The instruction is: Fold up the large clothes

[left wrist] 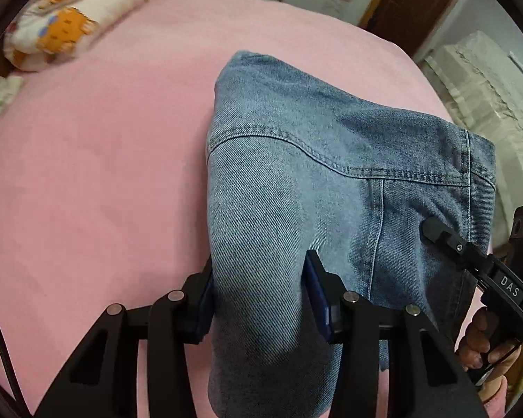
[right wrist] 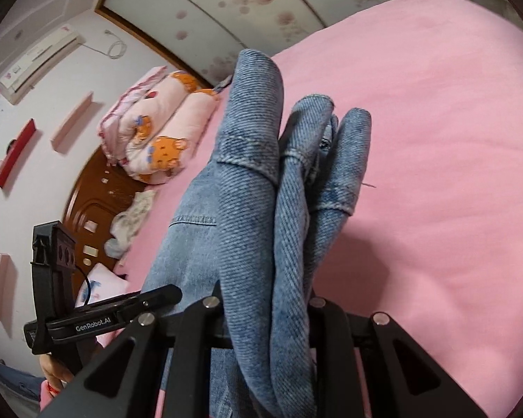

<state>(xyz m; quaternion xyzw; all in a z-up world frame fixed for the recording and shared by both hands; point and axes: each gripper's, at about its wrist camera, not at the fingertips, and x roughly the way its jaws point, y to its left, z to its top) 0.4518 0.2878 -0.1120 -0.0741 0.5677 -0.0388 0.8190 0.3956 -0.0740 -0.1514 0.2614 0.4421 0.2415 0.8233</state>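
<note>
Folded blue denim garment (left wrist: 296, 181) lifted above pink bed (left wrist: 104, 174), centre-right of frame, left gripper (left wrist: 258, 299) jaws clenched on a thick fold, right gripper (right wrist: 265, 313) jaws grasping bunched layers, rolled quilt (left wrist: 69, 21) upper left

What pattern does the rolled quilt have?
Pale pink with orange cartoon bears; the quilt shows best in the right wrist view.

Home bedroom: pink bed (left wrist: 104, 174), rolled quilt (right wrist: 157, 132).
</note>
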